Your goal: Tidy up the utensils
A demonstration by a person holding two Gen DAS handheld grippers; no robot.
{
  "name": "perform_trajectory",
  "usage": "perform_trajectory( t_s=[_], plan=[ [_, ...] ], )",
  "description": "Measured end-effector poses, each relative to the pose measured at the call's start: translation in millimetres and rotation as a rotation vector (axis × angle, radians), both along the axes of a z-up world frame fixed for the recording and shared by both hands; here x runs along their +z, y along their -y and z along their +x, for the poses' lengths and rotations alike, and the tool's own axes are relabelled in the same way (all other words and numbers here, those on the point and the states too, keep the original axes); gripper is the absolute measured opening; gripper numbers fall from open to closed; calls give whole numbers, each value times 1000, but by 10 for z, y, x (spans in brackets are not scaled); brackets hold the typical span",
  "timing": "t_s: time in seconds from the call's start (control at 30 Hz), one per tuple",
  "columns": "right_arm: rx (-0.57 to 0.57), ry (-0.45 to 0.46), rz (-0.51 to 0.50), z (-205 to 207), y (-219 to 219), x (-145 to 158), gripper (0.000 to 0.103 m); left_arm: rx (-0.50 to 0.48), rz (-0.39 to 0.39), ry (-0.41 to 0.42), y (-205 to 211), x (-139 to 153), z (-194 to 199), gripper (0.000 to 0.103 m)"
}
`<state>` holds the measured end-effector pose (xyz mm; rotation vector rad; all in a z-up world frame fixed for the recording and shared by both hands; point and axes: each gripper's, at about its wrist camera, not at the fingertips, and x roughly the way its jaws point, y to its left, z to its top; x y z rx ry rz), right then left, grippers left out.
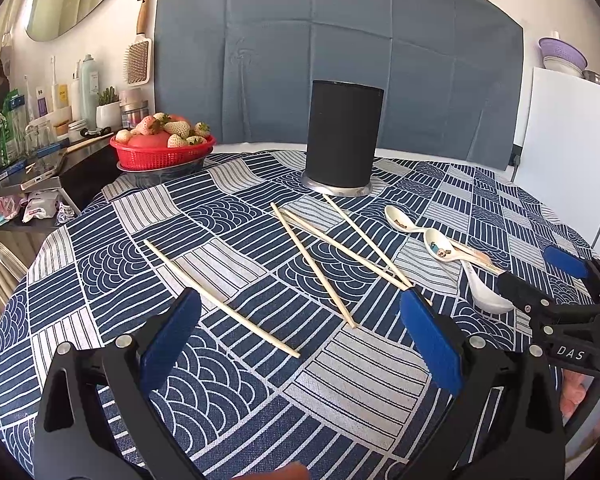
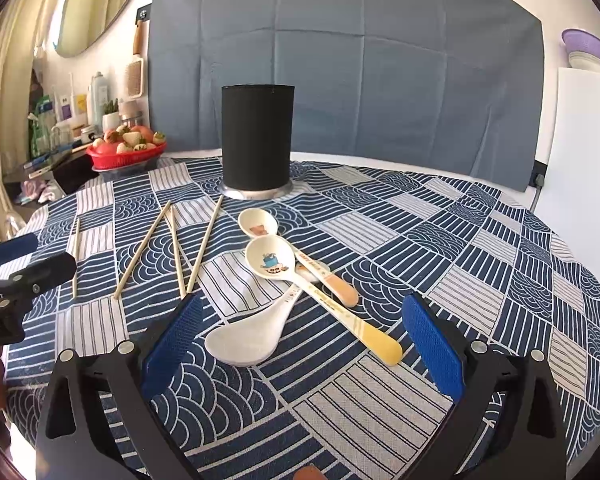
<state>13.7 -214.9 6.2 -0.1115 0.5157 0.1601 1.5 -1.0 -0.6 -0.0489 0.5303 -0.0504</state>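
Note:
A black cylindrical utensil holder (image 1: 343, 142) (image 2: 257, 138) stands upright at the far middle of the table. Several wooden chopsticks (image 1: 314, 266) (image 2: 142, 250) lie loose on the cloth in front of it. Three ceramic spoons (image 1: 440, 248) (image 2: 274, 260) lie crossed to their right; a plain white one (image 2: 244, 340) lies nearest. My left gripper (image 1: 300, 340) is open and empty above the chopsticks' near ends. My right gripper (image 2: 300, 340) is open and empty, its fingers either side of the spoon handles. Each gripper also shows in the other's view (image 1: 540, 280) (image 2: 24, 256).
A red basket of strawberries (image 1: 162, 148) (image 2: 126, 150) sits at the table's far left. A cluttered shelf (image 1: 40, 152) stands left of the table. A white appliance (image 1: 572, 168) stands at the right. A blue sheet (image 1: 340, 48) hangs behind.

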Motion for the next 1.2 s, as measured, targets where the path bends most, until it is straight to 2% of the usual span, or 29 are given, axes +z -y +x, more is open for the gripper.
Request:
perform_trajectory(
  t_s=[0.37, 0.77, 1.2],
  plan=[
    [0, -2, 0, 7, -1, -1, 96, -3, 5, -4, -2, -2, 3, 97],
    [-8, 37, -23, -54, -24, 13, 96, 8, 33, -14, 26, -10, 19, 97],
    [-9, 39, -27, -52, -28, 17, 96, 4, 34, 9, 38, 4, -13, 97]
  ],
)
